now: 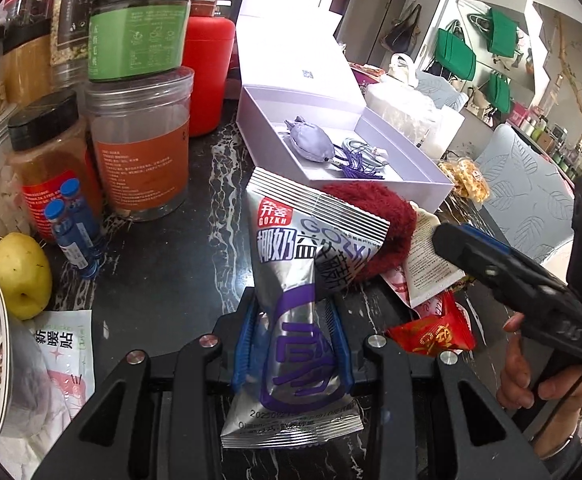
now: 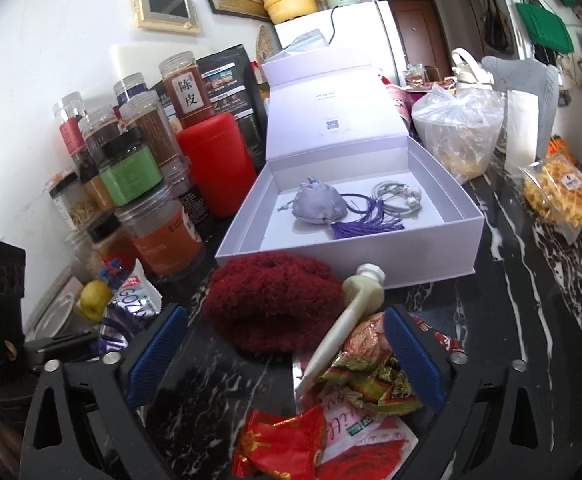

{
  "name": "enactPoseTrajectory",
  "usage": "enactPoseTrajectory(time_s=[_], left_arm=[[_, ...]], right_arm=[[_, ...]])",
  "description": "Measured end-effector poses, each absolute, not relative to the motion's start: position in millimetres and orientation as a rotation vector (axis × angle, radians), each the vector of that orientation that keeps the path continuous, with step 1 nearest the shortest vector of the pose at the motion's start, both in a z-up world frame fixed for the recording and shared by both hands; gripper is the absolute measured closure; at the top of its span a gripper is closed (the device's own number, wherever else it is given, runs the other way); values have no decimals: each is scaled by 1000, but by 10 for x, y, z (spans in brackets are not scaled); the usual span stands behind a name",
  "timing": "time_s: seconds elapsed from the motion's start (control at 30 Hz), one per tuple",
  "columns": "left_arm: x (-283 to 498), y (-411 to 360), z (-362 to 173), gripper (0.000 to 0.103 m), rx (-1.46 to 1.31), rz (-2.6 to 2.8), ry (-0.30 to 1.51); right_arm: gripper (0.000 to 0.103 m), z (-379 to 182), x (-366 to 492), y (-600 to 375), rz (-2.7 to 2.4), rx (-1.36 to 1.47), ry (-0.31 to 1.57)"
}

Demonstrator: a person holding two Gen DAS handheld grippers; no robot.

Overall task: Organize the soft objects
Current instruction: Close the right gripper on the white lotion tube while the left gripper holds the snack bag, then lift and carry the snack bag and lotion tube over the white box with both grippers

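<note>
L gripper point(image 1: 291, 344), bottom centre of left view, clamps silver snack pack point(image 1: 303, 280) btwn blue pads. R gripper point(image 2: 283, 356) jaws wide apart, nothing held, low in right view; red scrunchie point(image 2: 271, 304) lies centre frame, just in front of open white box point(image 2: 431, 256), tube point(image 2: 355, 304) beside it.

Jars point(image 2: 147, 184) are crowding the left; a red fuzzy item point(image 2: 271, 304) and wrappers point(image 2: 371, 376) are blocking the white box point(image 2: 371, 256) front.
</note>
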State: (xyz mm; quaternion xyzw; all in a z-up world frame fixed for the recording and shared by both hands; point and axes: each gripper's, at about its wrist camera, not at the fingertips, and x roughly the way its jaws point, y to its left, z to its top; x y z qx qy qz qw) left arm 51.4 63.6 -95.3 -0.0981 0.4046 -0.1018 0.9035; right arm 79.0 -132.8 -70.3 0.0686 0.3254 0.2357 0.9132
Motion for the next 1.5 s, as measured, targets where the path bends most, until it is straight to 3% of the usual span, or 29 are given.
enactPoseTrajectory(time_s=[0.13,0.37,0.43,0.73,1.5], left_arm=[[459,653,-941,69,-206,-204,832],[458,679,-947,69,-215,-192,835],[460,672,-943,69,-215,-191,834],[462,664,-910,69,-208,-193,828],[126,288,-563,69,-148,-272,749]], right_arm=[[34,-778,813,-1268,454,102,699],[49,-821,875,-1248,376,73,715],[65,-867,925,-1201,353,49,742],[93,-945,939,-1249,255,11,781],[93,-393,162,-1692,241,81,641]])
